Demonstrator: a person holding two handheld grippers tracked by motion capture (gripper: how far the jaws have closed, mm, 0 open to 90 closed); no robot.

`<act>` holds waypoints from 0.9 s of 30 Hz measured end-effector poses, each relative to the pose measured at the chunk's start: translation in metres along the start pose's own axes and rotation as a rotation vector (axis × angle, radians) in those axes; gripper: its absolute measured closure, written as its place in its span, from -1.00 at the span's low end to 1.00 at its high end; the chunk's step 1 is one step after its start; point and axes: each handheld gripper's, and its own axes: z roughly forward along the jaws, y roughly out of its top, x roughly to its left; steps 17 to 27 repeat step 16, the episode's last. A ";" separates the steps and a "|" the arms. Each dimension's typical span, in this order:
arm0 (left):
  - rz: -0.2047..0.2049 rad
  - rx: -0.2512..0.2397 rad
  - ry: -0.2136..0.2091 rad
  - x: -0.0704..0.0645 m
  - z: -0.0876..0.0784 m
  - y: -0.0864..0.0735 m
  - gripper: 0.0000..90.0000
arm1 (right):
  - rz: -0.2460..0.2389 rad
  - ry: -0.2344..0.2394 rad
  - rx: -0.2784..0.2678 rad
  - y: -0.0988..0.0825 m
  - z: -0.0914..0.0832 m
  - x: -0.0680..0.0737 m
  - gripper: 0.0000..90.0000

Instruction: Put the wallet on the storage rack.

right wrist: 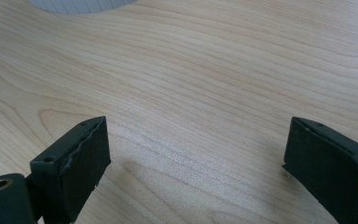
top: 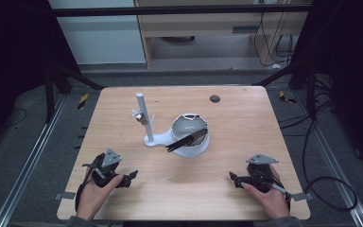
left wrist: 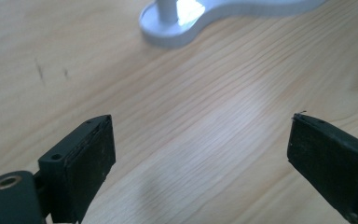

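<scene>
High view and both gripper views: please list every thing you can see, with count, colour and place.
table: one, light wood, centre
stand with upright post: one, white, middle of table, left of bowl
bowl: one, white-grey, on the stand's base
dark utensil: one, black, lying across the bowl's front rim
round mark: one, dark, far side of table
left hand-held gripper: one, black, near-left, jaws apart
right hand-held gripper: one, black, near-right, jaws apart

left tool (top: 131, 176) agape, right tool (top: 233, 178) agape
</scene>
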 end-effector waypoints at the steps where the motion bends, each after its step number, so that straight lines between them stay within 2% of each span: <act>1: -0.009 0.005 0.003 0.002 0.003 -0.003 -0.82 | 0.005 0.003 0.001 0.000 0.000 0.000 -0.85; 5: -0.039 0.014 -0.002 0.007 0.011 -0.012 -0.82 | 0.007 0.003 0.014 -0.001 0.002 0.000 -0.87; 9: -0.026 0.028 -0.026 0.007 0.015 -0.017 -0.86 | -0.010 -0.004 0.018 -0.002 0.005 0.000 -0.89; 11: -0.027 0.047 -0.023 0.007 0.018 -0.019 -0.92 | -0.014 -0.008 0.014 -0.002 0.006 0.001 -0.92; 12: -0.034 0.049 -0.021 0.007 0.019 -0.020 -0.94 | -0.034 -0.017 0.016 -0.003 0.007 0.003 -0.94; 15: -0.051 0.038 -0.025 0.008 0.019 -0.022 -0.95 | -0.061 -0.030 0.026 -0.003 0.008 0.005 -0.96; 16: -0.054 0.026 -0.026 0.008 0.019 -0.024 -0.98 | -0.061 -0.030 0.027 -0.003 0.008 0.005 -0.96; 27: -0.054 0.026 -0.026 0.008 0.019 -0.024 -0.98 | -0.061 -0.030 0.027 -0.003 0.008 0.005 -0.96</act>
